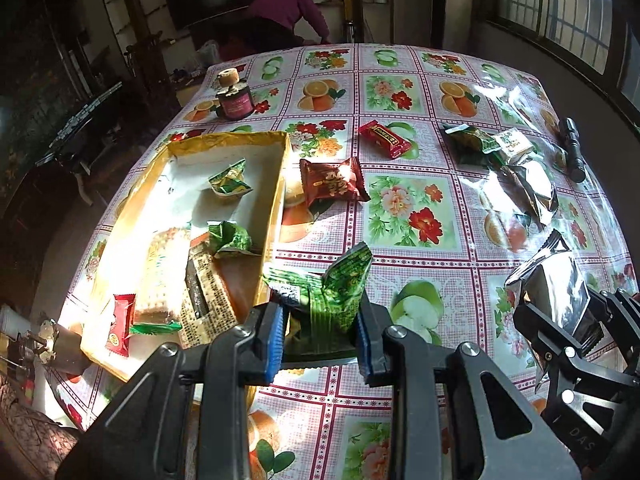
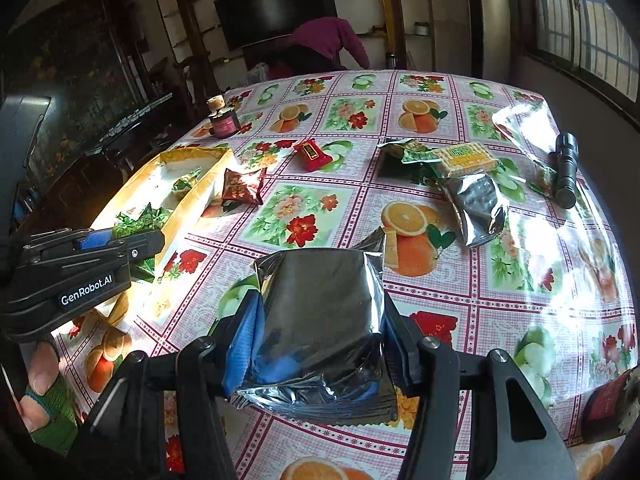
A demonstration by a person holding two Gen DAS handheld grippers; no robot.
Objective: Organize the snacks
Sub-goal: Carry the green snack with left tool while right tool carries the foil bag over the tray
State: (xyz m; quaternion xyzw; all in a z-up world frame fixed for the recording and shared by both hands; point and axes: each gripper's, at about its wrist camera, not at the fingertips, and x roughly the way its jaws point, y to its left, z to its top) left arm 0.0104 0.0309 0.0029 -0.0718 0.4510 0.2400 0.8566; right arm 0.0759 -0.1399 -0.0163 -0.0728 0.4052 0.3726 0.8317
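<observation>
The table (image 1: 420, 240), covered by a fruit-and-flower oilcloth, carries all items. The open yellow-rimmed box (image 1: 276, 184) stands at the table's left side. Countable contents in the left wrist view: two green packets, one pale cracker pack, one dark printed bar, one small red packet; other contents cannot be resolved in the glare.

Loose on the cloth, right of the box:
- One silver foil pouch (image 2: 478, 210), lying flat in the right half of the table.
- One dark-red packet (image 1: 332, 182), touching the box's outer wall.
- One cracker pack (image 2: 466, 158), resting against the far end of the foil pouch.
- One crumpled green wrapper (image 2: 408, 156), just beside the cracker pack.
- One small red packet (image 1: 384, 138), mid-table, apart from the others.
- One black flashlight (image 2: 564, 170), near the right edge.
- One corked jar (image 1: 234, 98), beyond the box's far end.

The left gripper (image 1: 320, 334) has its jaws clamped on a green snack packet (image 1: 332, 292), held just beside the box's near right corner; the box wall stands between the packet and the box interior. The right gripper (image 2: 316, 344) has its jaws clamped on a silver snack pouch (image 2: 320, 312), held above open cloth, well apart from the box. A person in a purple top (image 2: 328, 40) bends over beyond the far table edge.
</observation>
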